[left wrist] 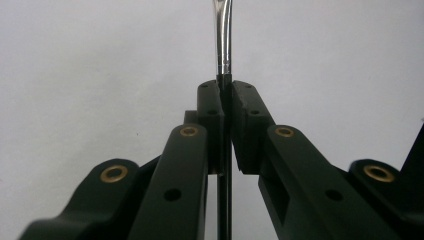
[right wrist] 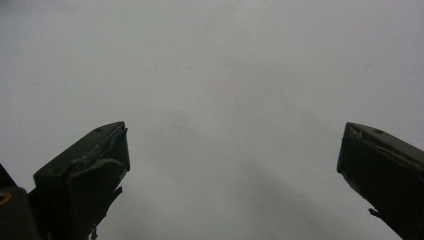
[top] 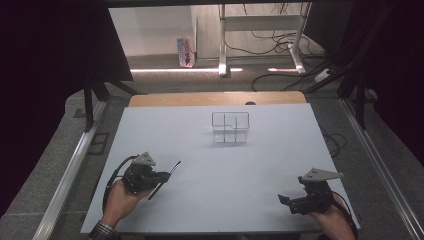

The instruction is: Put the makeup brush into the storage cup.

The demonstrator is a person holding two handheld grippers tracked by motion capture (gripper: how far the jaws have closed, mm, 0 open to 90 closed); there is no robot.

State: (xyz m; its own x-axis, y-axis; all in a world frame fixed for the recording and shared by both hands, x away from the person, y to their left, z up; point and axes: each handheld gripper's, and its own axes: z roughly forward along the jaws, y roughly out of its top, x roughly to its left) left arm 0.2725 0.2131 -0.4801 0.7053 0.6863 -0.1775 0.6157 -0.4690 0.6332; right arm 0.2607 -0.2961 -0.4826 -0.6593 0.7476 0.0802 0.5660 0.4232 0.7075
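My left gripper (top: 164, 176) sits at the near left of the white table sheet (top: 225, 165), shut on a thin black-handled utensil (top: 172, 170). The utensil slants up and to the right, out past both sides of the jaws. In the left gripper view its shiny metal neck (left wrist: 223, 35) rises above the closed fingertips of the left gripper (left wrist: 226, 92); its head is out of frame. My right gripper (top: 289, 201) rests at the near right, open, with nothing between its jaws. The right gripper (right wrist: 235, 145) looks at bare white sheet. A clear divided box (top: 230, 127) stands mid-table, farther back.
The sheet lies on a wooden tabletop (top: 215, 98) whose far edge shows. Metal rails run along both sides. Beyond the table are desk legs (top: 223, 45), loose cables (top: 280, 45) on the floor and a small carton (top: 184, 51).
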